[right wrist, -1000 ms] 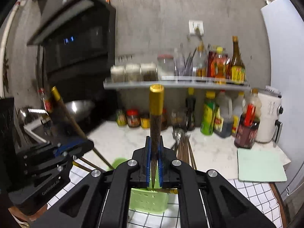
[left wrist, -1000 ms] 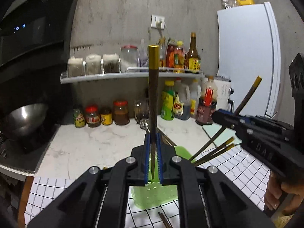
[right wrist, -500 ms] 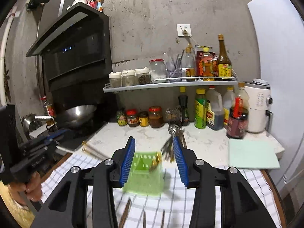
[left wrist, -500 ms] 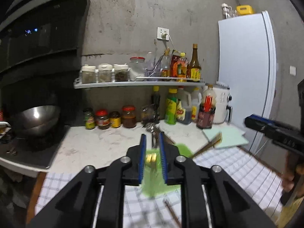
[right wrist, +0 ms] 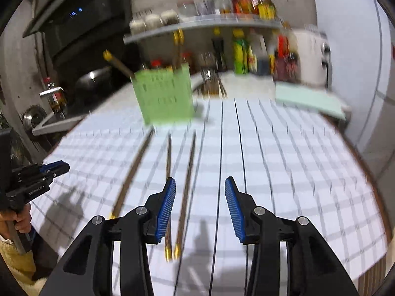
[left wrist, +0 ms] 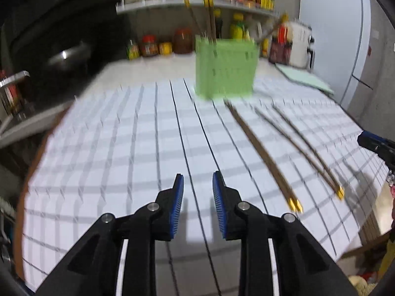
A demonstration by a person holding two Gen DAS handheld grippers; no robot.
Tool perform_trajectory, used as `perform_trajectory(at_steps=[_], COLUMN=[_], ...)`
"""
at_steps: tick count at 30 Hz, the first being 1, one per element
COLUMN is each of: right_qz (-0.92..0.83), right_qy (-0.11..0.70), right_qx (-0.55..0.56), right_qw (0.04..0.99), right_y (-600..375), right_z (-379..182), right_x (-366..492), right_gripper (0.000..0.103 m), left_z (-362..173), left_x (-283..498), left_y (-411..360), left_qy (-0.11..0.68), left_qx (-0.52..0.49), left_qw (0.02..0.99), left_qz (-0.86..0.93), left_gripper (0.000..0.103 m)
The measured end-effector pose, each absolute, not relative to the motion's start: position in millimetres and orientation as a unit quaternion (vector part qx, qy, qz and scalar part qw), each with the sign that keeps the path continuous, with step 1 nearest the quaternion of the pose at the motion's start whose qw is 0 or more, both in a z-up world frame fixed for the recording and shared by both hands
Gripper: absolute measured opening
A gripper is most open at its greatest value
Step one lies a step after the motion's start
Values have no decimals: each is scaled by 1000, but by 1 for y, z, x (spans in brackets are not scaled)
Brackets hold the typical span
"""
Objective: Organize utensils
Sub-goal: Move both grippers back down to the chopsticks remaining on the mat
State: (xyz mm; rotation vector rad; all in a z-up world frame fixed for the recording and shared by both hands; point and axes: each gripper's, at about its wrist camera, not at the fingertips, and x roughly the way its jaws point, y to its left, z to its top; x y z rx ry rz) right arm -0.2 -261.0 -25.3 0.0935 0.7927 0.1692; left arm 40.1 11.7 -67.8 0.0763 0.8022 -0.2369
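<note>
A green slotted holder [left wrist: 225,68] stands at the far side of the checked cloth, with several gold-tipped brown chopsticks [left wrist: 209,17] standing in it. It also shows in the right wrist view [right wrist: 164,96]. Three more chopsticks [left wrist: 266,157] lie flat on the cloth, to the right of my left gripper [left wrist: 198,192] and just left of my right gripper [right wrist: 200,197]; in the right wrist view the chopsticks [right wrist: 186,187] run under the left finger. Both grippers are open and empty, low over the cloth. Both views are motion-blurred.
The white checked cloth [left wrist: 123,148] covers the table. A shelf [left wrist: 197,2] of jars and bottles lines the back wall. A wok [left wrist: 66,56] and stove sit at the left, a pale green board [left wrist: 303,79] and a white fridge [left wrist: 328,24] at the right.
Both grippers let go of their chopsticks into the green holder, opened, then pulled back and tilted down toward the cloth. The loose chopsticks on the cloth came into view.
</note>
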Motion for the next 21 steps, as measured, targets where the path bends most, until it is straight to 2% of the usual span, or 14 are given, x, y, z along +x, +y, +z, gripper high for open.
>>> perform_trajectory(at_steps=[5, 11, 12, 14, 17, 21], right_qz=[88, 106, 106, 110, 119, 127], right_qy=[422, 438, 438, 439, 441, 447], right_qx=[58, 48, 46, 47, 41, 23], right_qw=[900, 891, 891, 890, 889, 885], right_y=[-257, -244, -243, -241, -236, -228], right_z=[-50, -60, -61, -61, -63, -66], right_x=[-2, 5, 7, 11, 15, 20], right_gripper=[44, 42, 40, 30, 22, 19], left_z=[-88, -89, -90, -90, -90, -91], left_x=[37, 39, 40, 43, 47, 51], left_y=[1, -20, -23, -28, -31, -30], left_qy=[424, 430, 430, 430, 432, 434], left_qx=[30, 40, 42, 43, 41, 26], left_qw=[894, 886, 885, 885, 883, 882], left_qz=[-139, -169, -171, -174, -177, -184], left_gripper=[27, 28, 28, 28, 28, 28])
